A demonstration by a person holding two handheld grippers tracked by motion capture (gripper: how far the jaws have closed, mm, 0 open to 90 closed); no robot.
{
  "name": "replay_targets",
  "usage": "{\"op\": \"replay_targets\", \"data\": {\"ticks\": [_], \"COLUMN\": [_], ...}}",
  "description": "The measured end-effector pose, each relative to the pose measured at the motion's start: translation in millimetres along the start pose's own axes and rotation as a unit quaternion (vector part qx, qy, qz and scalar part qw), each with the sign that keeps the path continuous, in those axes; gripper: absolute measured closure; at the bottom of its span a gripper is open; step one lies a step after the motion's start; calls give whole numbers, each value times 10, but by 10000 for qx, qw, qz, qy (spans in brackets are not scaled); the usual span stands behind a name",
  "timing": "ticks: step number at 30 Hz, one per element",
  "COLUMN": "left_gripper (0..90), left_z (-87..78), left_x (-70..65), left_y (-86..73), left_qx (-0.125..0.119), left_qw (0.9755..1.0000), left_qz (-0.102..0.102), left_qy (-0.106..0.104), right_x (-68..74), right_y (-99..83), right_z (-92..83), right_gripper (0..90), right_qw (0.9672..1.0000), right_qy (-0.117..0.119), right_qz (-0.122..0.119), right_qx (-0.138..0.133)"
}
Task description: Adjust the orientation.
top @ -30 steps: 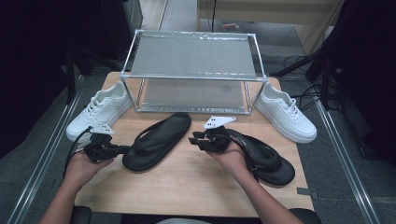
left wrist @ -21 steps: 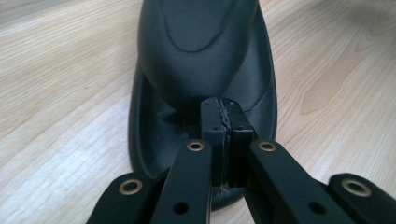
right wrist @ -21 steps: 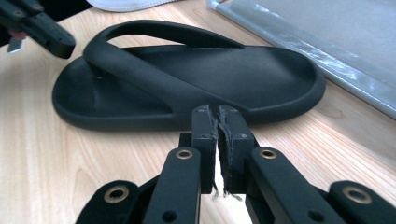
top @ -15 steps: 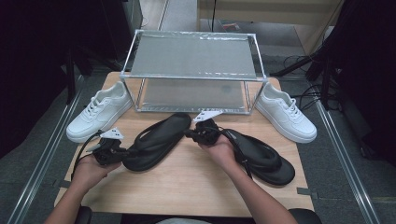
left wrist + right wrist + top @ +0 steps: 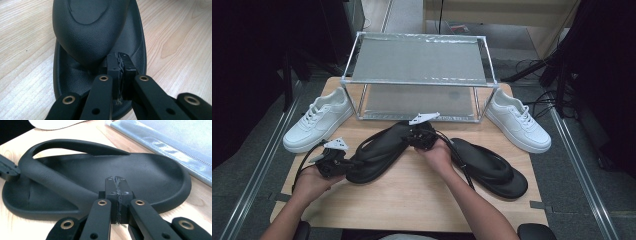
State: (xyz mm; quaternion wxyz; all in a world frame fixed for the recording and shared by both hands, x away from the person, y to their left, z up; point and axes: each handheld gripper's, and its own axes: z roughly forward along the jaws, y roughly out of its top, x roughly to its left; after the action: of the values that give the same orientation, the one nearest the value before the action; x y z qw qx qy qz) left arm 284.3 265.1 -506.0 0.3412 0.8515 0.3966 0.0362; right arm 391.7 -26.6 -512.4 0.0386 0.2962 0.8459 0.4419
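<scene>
A black sandal (image 5: 379, 152) lies slantwise on the wooden table (image 5: 412, 200), its strap end near my left hand. My left gripper (image 5: 353, 162) is shut, with its tips low over the footbed, right under the strap (image 5: 87, 32). Its pads (image 5: 113, 66) press together with nothing between them. My right gripper (image 5: 411, 136) is at the sandal's far, wide end near the rack. It is also shut and empty, its tips (image 5: 116, 186) over the near rim of the sole (image 5: 140, 177). The left gripper's tip (image 5: 7, 171) shows against the strap end.
A second black sandal (image 5: 489, 167) lies to the right of my right forearm. A white sneaker (image 5: 317, 120) stands at the left and another (image 5: 517, 120) at the right. A two-level metal rack (image 5: 419, 75) stands at the back centre of the table.
My right hand has moved left and away from me, from beside the right sandal to the far end of the left sandal. My left hand has edged slightly right toward the strap end.
</scene>
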Motion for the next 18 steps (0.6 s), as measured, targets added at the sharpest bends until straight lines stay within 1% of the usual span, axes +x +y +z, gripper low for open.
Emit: {"op": "replay_targets", "data": {"ticks": [3,8,11,14,16,18], "left_gripper": [886,886,887,888,887,887], "left_z": [11,16,20,27,27,28], "left_x": [1,1,6,9,9,11], "left_y": [1,2,6,9,11,12], "left_qx": [2,15,14,-2,-2,-21], "left_qw": [10000,10000,10000,10000,10000,10000], "left_qz": [-17,-20,-12,3,12,-33], "left_qy": [-23,-23,-26,-30,-16,-26], "right_x": [-12,24,19,17,27,44], "right_y": [20,52,49,44,44,40], "right_z": [41,108,99,80,62,38], "right_gripper": [900,900,900,900,900,900], "right_qw": [10000,9998,9998,9997,9994,9991], "right_qy": [42,89,104,133,130,137], "right_qz": [51,-90,-131,-112,-179,-229], "right_qx": [-10,132,145,196,259,334]}}
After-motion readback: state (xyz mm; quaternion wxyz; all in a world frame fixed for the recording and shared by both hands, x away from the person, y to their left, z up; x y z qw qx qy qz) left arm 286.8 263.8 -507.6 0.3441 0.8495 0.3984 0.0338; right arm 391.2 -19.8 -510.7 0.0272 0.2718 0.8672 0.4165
